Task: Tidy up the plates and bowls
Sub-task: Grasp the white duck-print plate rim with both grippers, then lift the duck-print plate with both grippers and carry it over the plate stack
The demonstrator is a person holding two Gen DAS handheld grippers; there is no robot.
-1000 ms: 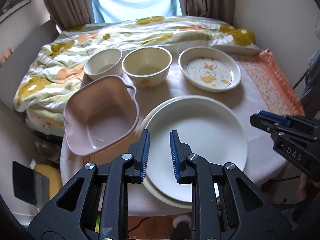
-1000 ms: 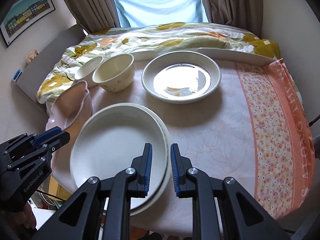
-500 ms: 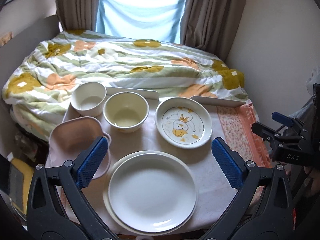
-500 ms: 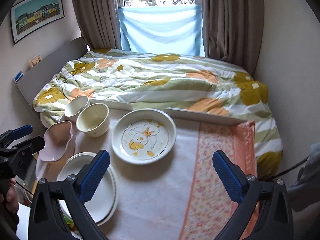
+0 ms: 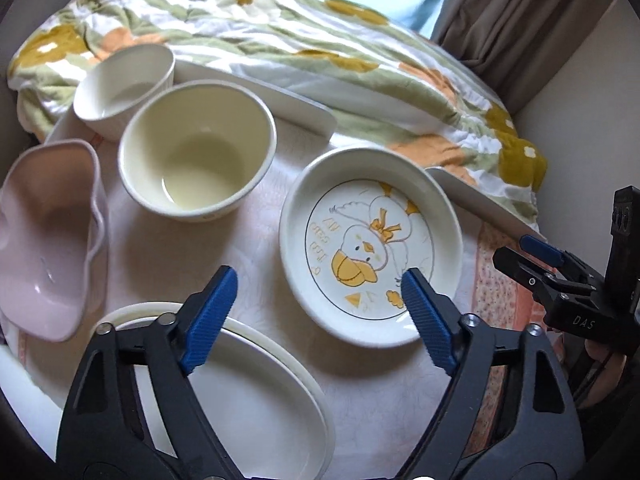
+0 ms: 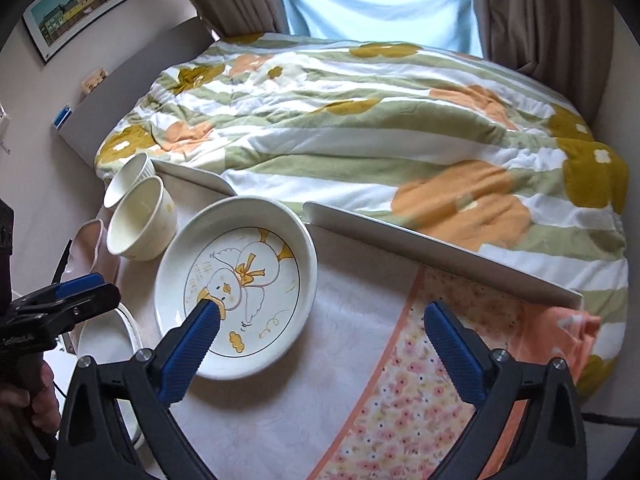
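jaws of the left gripper (image 5: 316, 304) stand spread with nothing between them, having just been closing a little; its right pad hangs over the near rim of the duck plate (image 5: 370, 242). jaws of the right gripper (image 6: 320, 334) are spread and empty too, just easing inward, left pad over the duck plate. left of the duck plate sits the cream bowl (image 5: 198, 152), beyond it the white ribbed cup (image 5: 122, 88), then the pink dish (image 5: 46, 236). nearer than the duck plate lie stacked white plates (image 5: 256, 404), all on the table (image 6: 360, 360).
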